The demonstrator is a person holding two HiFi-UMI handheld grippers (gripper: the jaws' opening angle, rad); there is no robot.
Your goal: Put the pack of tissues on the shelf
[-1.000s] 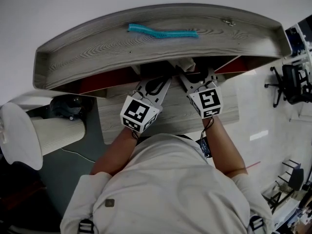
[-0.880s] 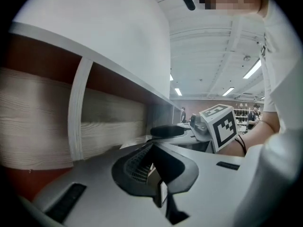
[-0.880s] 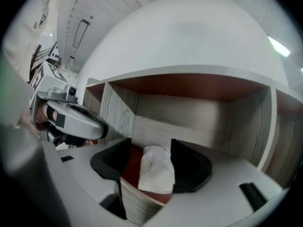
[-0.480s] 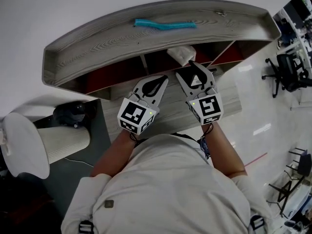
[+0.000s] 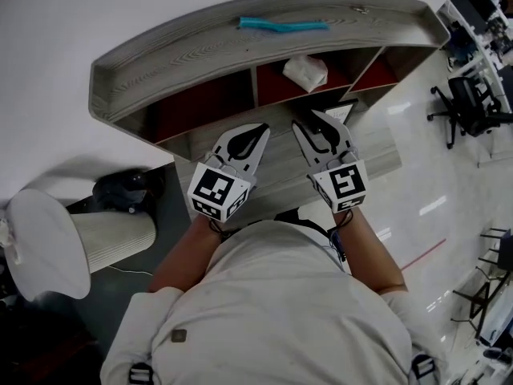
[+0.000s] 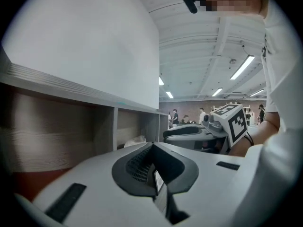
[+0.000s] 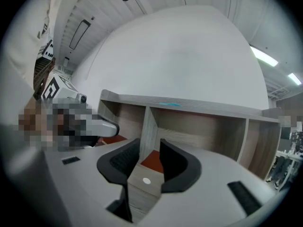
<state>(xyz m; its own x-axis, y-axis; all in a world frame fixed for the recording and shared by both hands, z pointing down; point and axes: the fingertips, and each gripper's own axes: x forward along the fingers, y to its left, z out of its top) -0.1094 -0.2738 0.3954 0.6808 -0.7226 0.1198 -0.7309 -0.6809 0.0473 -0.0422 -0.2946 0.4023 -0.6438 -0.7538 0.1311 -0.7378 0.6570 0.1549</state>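
The pack of tissues (image 5: pixel 305 71) lies in the middle compartment of the shelf (image 5: pixel 200 54), on its red floor, near the right-hand divider. Neither of your tongs touches it, so the placing itself looks done and this reads as the tail end of the task.

Your right tongs (image 5: pixel 315 120) hang over the tabletop (image 5: pixel 377 163) just in front of the shelf. Their jaws are partway apart and closing, with nothing between them; only the shelf's divider shows through the gap. Your left tongs (image 5: pixel 258 131) sit beside them, a little farther from the shelf. Their tips are together and they grip nothing.

A blue strip (image 5: pixel 282 26) lies on the shelf's top board and plays no part here.

Your next move probably calls for little. Let the right jaws finish closing on empty air and keep both tongs clear of the shelf's front edge. Check that the pack sits fully inside its compartment. From above it appears to sit close to the front lip, so a gentle nudge deeper might be worth it if it overhangs.
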